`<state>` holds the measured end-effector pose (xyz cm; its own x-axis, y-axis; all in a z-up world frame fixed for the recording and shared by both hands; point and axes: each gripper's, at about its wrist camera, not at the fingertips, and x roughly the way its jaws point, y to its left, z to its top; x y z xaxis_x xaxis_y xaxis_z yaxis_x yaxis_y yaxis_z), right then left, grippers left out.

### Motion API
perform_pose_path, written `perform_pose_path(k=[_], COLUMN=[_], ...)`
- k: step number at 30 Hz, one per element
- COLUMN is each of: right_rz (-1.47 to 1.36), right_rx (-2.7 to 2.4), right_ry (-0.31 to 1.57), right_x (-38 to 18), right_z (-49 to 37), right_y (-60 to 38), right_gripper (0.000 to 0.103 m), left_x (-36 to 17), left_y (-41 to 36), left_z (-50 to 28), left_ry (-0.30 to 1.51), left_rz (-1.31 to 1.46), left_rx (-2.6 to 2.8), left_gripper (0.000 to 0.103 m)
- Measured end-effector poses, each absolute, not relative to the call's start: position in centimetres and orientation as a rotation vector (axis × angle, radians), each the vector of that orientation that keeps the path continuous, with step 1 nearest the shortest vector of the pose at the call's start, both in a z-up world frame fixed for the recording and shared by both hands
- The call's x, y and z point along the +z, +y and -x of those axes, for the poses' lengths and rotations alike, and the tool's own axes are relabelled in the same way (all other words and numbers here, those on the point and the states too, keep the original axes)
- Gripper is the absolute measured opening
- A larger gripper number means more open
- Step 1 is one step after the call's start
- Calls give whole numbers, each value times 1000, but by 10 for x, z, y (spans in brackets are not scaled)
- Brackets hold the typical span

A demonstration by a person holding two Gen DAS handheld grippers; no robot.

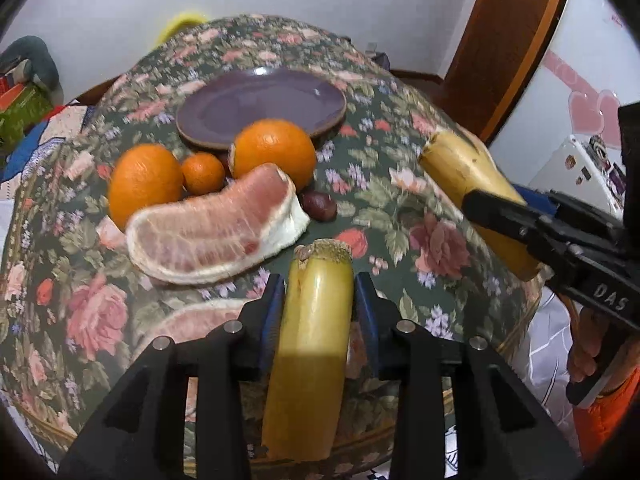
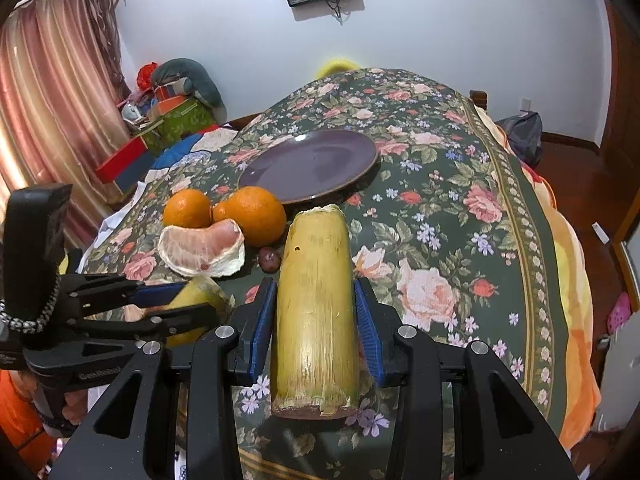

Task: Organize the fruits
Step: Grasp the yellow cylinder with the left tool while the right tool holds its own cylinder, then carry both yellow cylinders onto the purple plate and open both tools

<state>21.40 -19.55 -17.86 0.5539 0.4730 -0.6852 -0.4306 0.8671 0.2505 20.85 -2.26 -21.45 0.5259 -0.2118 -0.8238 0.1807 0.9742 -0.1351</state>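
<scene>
Each gripper's jaws clamped a yellow cane piece: the left gripper [image 1: 320,312] held one cane piece [image 1: 310,344], the right gripper [image 2: 316,320] the other cane piece [image 2: 316,308]. Beyond the jaws, on the floral-covered desk [image 2: 440,240], lay a pomelo wedge [image 1: 216,228], oranges [image 1: 274,152], then a purple plate [image 2: 312,164].

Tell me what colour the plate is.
Dark purple plate with a brownish rim, clearest in the right wrist view.

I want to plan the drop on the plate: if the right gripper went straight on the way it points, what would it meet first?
Probably bare floral tablecloth just short of the purple plate. The right gripper, clamped on a sugarcane piece, aims between the nearest orange and open cloth; depth is uncertain.
</scene>
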Motion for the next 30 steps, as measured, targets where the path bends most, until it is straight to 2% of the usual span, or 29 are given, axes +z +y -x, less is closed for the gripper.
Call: perform_pose_path(k=[12,30], right_rz=[-57,-39], right_rx=[537,541], right_ry=[725,650], right_x=[-148,-134], right_z=[-237,-298], right_y=[-189,-163], right_gripper=[36,36], left_x=[-147,-118], left_y=[6,31], left_z=[-218,-280], left_ry=[786,674], left_rz=[106,144], left_rx=[-206,-175], left_gripper=[33,33])
